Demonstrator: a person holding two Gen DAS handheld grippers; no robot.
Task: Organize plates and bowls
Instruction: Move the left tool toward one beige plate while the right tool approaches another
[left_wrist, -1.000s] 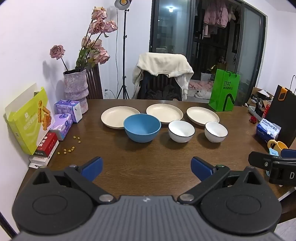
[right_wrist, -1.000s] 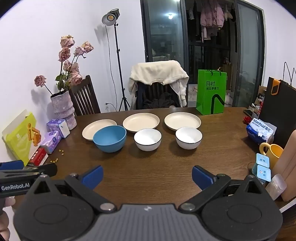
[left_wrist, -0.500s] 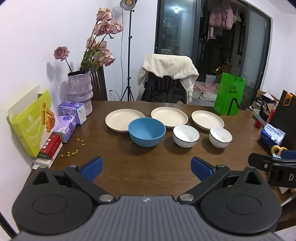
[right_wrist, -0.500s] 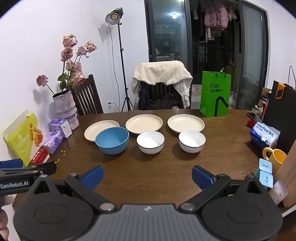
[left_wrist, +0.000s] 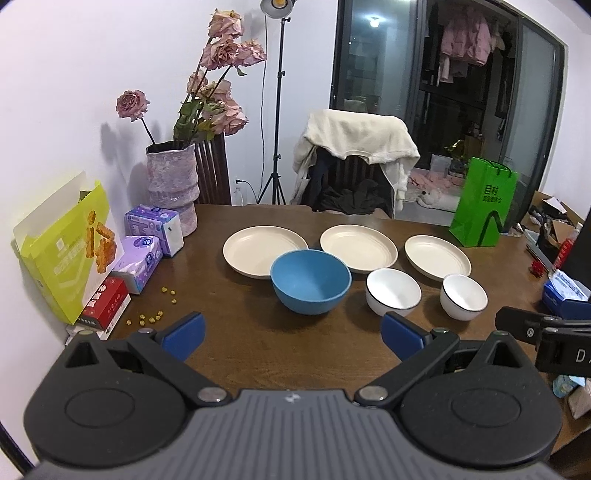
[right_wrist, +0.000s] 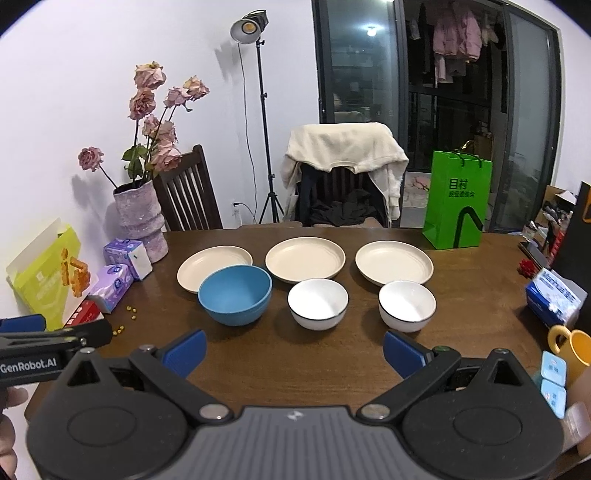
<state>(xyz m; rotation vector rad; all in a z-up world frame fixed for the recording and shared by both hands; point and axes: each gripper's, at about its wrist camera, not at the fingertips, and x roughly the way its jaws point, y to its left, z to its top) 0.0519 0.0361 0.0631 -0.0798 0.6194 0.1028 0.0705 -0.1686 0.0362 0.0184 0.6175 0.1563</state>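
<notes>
Three cream plates stand in a row on the brown table: left plate (left_wrist: 262, 249) (right_wrist: 212, 266), middle plate (left_wrist: 357, 248) (right_wrist: 304, 258), right plate (left_wrist: 436, 256) (right_wrist: 393, 261). In front of them sit a blue bowl (left_wrist: 310, 286) (right_wrist: 234, 293) and two white bowls with dark rims (left_wrist: 393, 291) (left_wrist: 463, 301) (right_wrist: 317, 302) (right_wrist: 406, 304). My left gripper (left_wrist: 291, 334) hovers open over the near table, short of the blue bowl. My right gripper (right_wrist: 293, 350) is open too, short of the white bowls. Neither holds anything.
A vase of pink roses (left_wrist: 171, 184), tissue packs (left_wrist: 153, 225), a yellow-green box (left_wrist: 64, 251) and scattered crumbs (left_wrist: 155, 314) line the left side. A green bag (right_wrist: 456, 199) stands back right. A yellow mug (right_wrist: 570, 349) and blue box (right_wrist: 554, 301) sit right.
Both grippers have drawn back and risen a little from the table, so the dishes look slightly smaller and farther. Nothing on the table has moved; both grippers stay open.
</notes>
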